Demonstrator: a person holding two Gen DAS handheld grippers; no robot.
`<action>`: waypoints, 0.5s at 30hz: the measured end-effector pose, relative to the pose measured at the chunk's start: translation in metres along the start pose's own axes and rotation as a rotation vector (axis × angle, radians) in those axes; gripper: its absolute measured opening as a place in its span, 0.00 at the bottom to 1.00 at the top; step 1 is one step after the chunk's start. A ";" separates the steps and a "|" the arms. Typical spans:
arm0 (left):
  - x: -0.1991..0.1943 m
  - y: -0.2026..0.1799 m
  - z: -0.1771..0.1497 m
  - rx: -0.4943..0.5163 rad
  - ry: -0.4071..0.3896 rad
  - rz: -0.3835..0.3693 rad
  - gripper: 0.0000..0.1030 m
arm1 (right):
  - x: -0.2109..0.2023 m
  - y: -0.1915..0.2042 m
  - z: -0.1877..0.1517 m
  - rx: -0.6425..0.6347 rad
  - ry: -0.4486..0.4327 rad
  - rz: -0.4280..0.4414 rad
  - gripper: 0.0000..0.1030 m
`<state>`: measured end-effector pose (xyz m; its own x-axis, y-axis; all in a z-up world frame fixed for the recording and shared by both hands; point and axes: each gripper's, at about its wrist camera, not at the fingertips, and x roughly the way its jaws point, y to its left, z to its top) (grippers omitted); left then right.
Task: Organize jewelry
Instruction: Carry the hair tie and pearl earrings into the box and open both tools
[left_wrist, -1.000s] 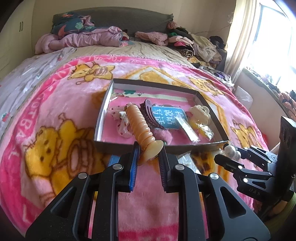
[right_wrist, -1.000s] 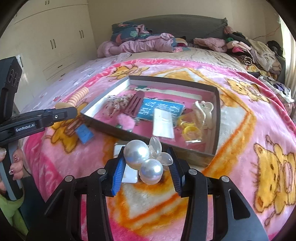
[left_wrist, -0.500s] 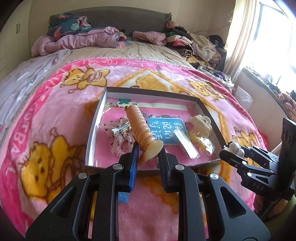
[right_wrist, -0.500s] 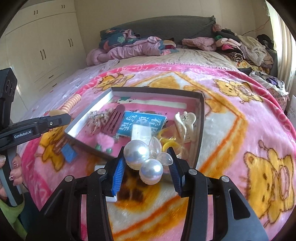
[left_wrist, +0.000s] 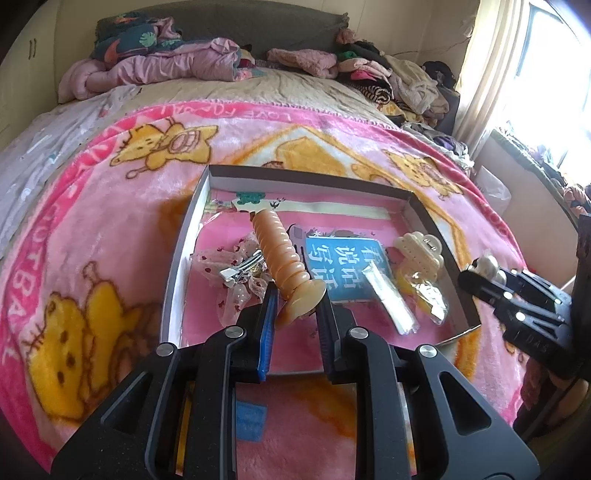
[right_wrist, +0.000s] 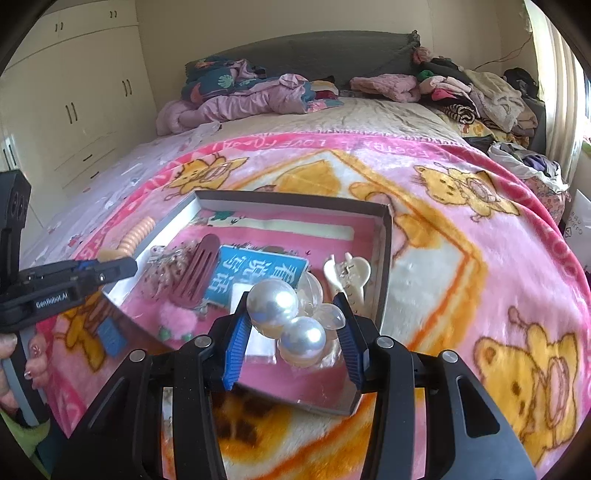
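- My left gripper points forward and down over the near part of the box, its 2 fingers coming up from the bottom centre of the left wrist view.
- Its jaws are nearly closed, pinching the flat rounded end of the ribbed orange hair clip.
- That clip's long axis runs from my fingertips up and slightly left in the frame, its free end reaching toward the far side of the box.
- My right gripper also tilts down, held over the near edge of the box in the right wrist view, fingers rising from the bottom centre.
- Its jaws stand partly apart and clamp the pearl hair ornament: 2 large pearls with clear petal-like pieces on the right.
- The 2 pearls line up from upper left to lower right between my blue pads.
- A hand at the left edge of the right wrist view grips the left gripper's handle.
- The box lies on the pink blanket and holds a blue card, a cream claw clip, a dark red comb and a sheer bow with a metal clip.
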<state>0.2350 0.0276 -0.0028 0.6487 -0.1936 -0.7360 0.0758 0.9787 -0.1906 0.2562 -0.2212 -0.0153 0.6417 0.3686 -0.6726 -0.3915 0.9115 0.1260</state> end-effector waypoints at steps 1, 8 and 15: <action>0.002 0.001 0.000 0.000 0.006 0.000 0.13 | 0.002 0.000 0.002 0.000 0.001 -0.002 0.41; 0.017 0.008 0.002 0.003 0.044 0.007 0.13 | 0.015 -0.001 0.011 0.005 0.013 -0.009 0.41; 0.027 0.013 0.004 -0.006 0.063 0.004 0.13 | 0.031 0.005 0.017 -0.008 0.036 -0.011 0.41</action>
<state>0.2568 0.0356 -0.0226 0.6002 -0.1933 -0.7761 0.0688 0.9792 -0.1907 0.2856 -0.2024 -0.0228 0.6217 0.3516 -0.6999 -0.3899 0.9139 0.1128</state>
